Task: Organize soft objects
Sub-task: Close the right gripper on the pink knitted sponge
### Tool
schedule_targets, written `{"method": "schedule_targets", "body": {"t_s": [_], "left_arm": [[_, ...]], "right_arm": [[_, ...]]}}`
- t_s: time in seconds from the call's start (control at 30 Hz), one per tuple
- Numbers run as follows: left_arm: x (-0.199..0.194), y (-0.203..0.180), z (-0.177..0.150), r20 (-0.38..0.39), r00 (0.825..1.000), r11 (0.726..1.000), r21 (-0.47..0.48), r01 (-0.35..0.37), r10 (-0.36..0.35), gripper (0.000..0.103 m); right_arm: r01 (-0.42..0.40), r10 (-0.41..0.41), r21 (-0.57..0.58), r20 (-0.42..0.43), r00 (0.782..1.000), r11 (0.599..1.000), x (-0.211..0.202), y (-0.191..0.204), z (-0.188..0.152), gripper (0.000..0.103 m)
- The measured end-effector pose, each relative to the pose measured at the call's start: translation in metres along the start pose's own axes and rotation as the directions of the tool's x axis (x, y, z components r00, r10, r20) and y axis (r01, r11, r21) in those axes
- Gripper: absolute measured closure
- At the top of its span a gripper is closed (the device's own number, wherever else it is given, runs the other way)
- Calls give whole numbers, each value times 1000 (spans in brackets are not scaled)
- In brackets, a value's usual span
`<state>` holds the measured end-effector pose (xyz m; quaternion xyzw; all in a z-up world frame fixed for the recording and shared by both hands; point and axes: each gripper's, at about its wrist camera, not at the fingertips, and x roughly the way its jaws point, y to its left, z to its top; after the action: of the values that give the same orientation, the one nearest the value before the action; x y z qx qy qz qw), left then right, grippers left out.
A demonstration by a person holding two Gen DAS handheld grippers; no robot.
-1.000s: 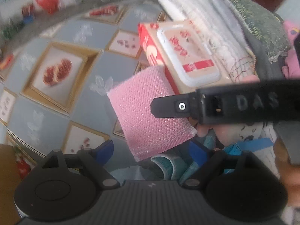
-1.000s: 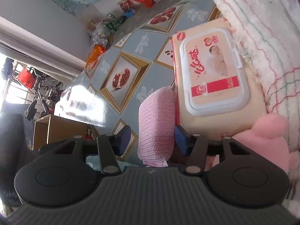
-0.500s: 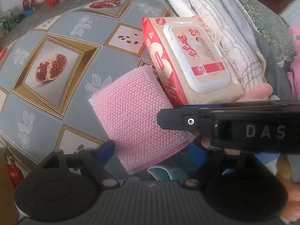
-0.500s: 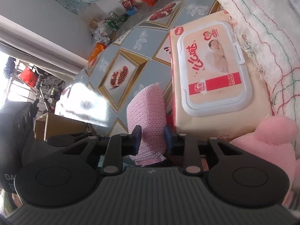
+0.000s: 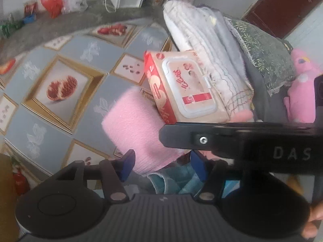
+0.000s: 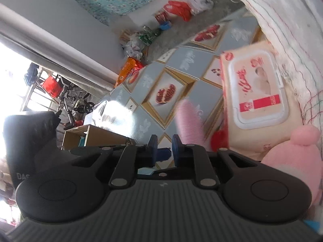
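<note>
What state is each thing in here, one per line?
wet wipes pack: lid shut.
pink scrubbing sponge: blurred, lower edge between the left tongs, not visibly pressed.
left tongs: open, jaws just been closing.
right tongs: shut, jaws just closed; sponge not visibly between them.
towels: folded, stacked.

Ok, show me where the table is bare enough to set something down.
Free: the tablecloth around the pomegranate print, left of the pink sponge and wipes pack. Crowded: right of the pack, folded towels and pink plush; teal cloth nearest.
</note>
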<state>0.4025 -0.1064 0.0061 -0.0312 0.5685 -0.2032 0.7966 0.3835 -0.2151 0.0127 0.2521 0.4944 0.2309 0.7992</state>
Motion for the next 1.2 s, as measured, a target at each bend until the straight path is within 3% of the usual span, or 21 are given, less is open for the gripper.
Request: {"method": "schedule_targets", "body": {"t_s": [0.27, 0.33, 0.5, 0.7, 0.87, 1.2], "left_arm": [[-5, 11, -19, -14, 999, 999, -15, -52, 52, 40], [-4, 14, -19, -15, 998, 998, -21, -64, 64, 40], [9, 19, -11, -41, 997, 997, -35, -71, 69, 41], [35, 16, 1, -73, 994, 997, -28, -78, 76, 41], [51, 17, 5, -106, 992, 997, -29, -74, 70, 40], [60, 35, 8, -148, 987, 994, -82, -70, 57, 28]], "right_arm": [[103, -104, 12, 46, 994, 995, -10, -4, 3, 82], [127, -127, 59, 9, 992, 990, -5, -17, 4, 64], [185, -179, 123, -54, 982, 975, 9, -40, 2, 51], [156, -142, 124, -115, 983, 980, 28, -39, 5, 49], [180, -161, 109, -158, 974, 978, 44, -37, 8, 49], [146, -110, 181, -194, 975, 973, 64, -48, 9, 48]]}}
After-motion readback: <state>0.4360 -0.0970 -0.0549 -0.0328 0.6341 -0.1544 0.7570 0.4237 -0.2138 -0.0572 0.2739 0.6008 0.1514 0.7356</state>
